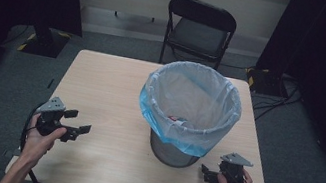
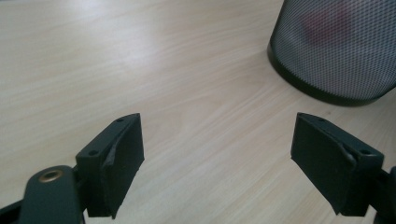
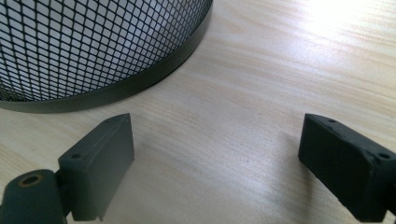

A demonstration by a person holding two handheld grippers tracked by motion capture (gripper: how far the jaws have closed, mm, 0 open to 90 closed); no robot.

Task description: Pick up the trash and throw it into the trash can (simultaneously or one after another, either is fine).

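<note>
A mesh wastebasket (image 1: 173, 151) lined with a plastic bag (image 1: 191, 104) stands mid-table. Left gripper (image 1: 78, 125) at eight o'clock, right gripper (image 1: 204, 172) at four, both jaws spread, empty.

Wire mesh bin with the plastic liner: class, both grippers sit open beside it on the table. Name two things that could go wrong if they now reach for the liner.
1. The liner is thin and folded loosely over the rim, so a pinch by the left gripper or right gripper might tear it or slip off.
2. The mesh bin stands near the table front edge; pulling upward could tip or drag it, spilling the rubbish inside.
</note>
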